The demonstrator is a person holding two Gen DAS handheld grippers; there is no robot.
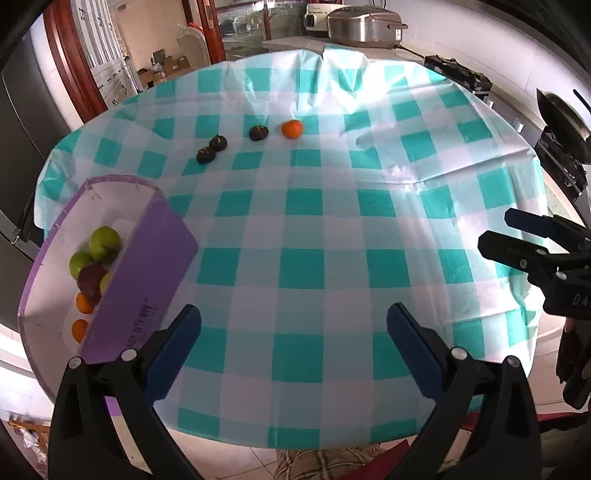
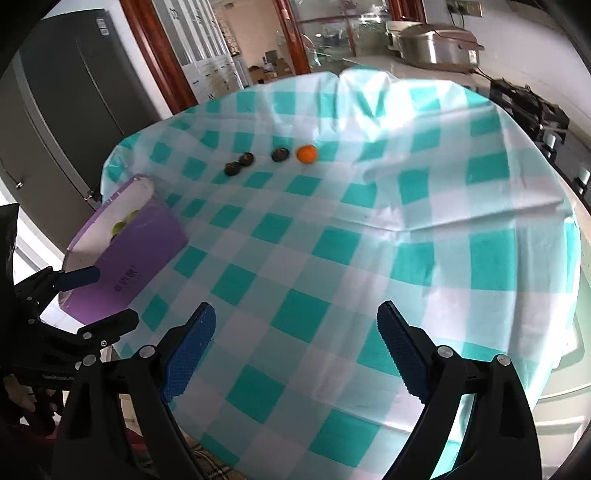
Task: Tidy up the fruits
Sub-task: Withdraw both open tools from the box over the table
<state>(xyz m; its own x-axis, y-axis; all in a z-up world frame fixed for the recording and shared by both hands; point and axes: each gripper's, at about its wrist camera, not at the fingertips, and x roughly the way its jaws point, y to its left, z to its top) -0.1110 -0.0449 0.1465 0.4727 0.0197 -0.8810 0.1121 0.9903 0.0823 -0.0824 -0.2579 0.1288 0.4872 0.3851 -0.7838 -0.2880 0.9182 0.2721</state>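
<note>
An orange and three dark mangosteens lie in a row on the far side of the checked table. A purple box at the left holds green apples, a dark fruit and small oranges. My left gripper is open and empty over the near table edge, beside the box. My right gripper is open and empty, low over the near table; it also shows in the left wrist view.
A steel cooker and a black stove stand on the counter behind the table. A dark fridge stands at the left. The tablecloth is creased at the far right.
</note>
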